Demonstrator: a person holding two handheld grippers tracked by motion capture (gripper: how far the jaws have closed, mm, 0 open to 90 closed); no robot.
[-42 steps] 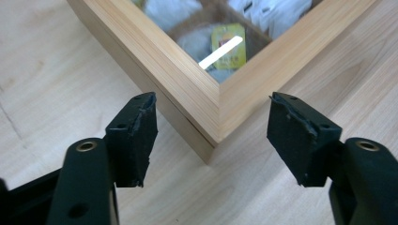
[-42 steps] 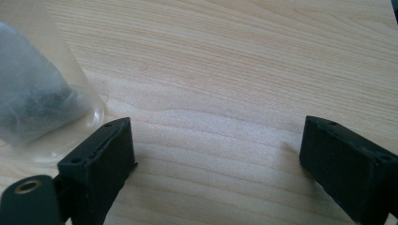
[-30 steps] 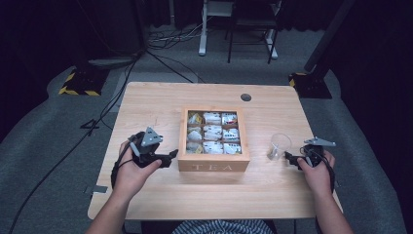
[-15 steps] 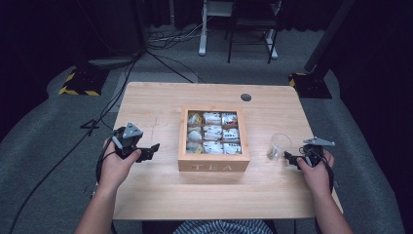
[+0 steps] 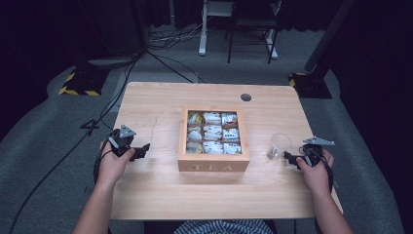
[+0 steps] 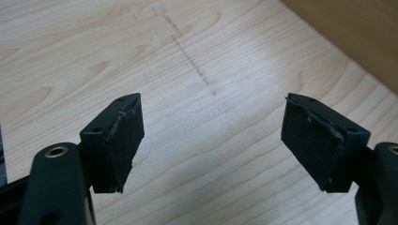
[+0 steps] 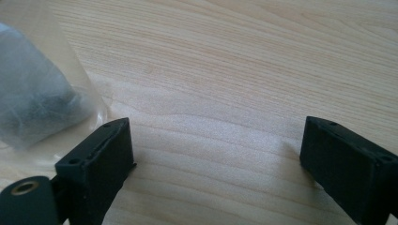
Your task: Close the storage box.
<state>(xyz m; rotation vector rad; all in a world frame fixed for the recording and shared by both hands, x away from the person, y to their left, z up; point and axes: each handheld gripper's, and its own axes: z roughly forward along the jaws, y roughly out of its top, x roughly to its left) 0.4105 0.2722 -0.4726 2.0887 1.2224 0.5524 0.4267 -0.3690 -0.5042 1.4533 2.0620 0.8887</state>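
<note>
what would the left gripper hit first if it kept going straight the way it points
Probably the wooden tea box. The left gripper points right across bare table, jaws open, with the box's side ahead; exact depth is unclear.

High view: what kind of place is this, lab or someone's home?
Most likely a lab or recording studio, not a home. Black curtains ring a lone wooden table, cables run over grey carpet, and hazard-striped stand bases flank it. A tea box and a clear cup are set out like props.
</note>
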